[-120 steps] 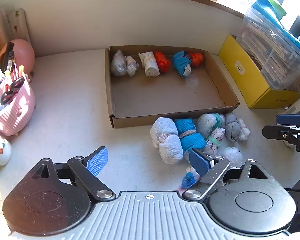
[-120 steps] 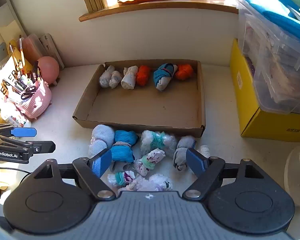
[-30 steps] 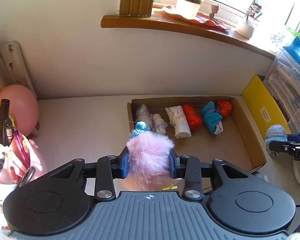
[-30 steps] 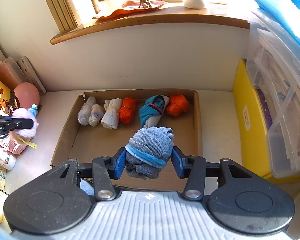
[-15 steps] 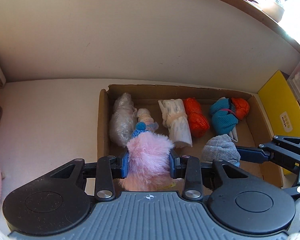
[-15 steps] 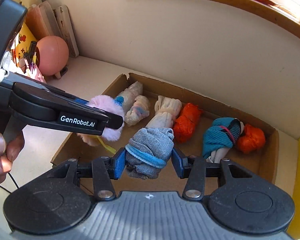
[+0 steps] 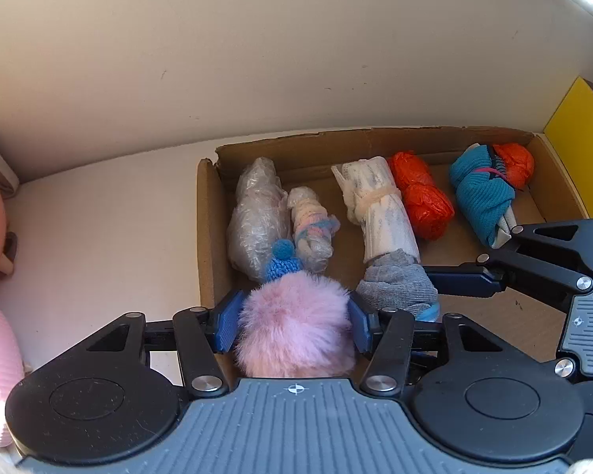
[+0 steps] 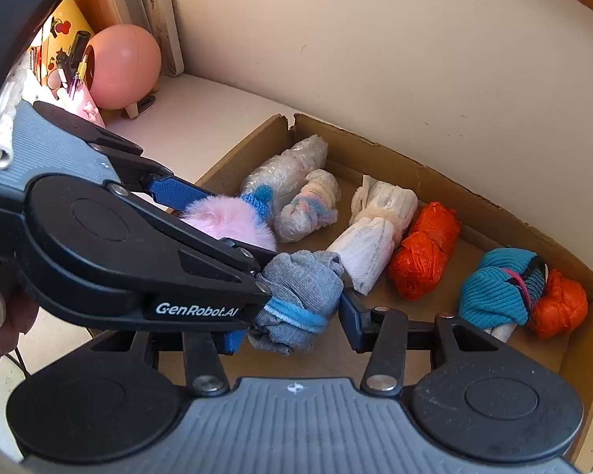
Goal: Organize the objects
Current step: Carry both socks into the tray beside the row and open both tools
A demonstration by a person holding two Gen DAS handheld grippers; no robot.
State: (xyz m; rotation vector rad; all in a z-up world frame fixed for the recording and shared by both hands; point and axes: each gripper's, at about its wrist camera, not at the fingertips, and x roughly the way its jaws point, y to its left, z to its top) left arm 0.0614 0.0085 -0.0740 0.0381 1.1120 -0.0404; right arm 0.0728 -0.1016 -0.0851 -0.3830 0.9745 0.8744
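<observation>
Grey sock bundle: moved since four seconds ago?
Yes. The grey sock bundle was on the table in front of the cardboard tray; now it is over the tray floor, below the white roll.

Four seconds ago both our grippers hung empty over the rolled socks on the desk. Now our left gripper (image 7: 294, 326) has lowered the fluffy pink pompom with its blue knit cap (image 7: 296, 331) into the shallow cardboard box (image 7: 207, 213), jaws opening around it. Our right gripper (image 8: 288, 322) has brought the grey rolled sock bundle (image 8: 300, 296) in beside it.
</observation>
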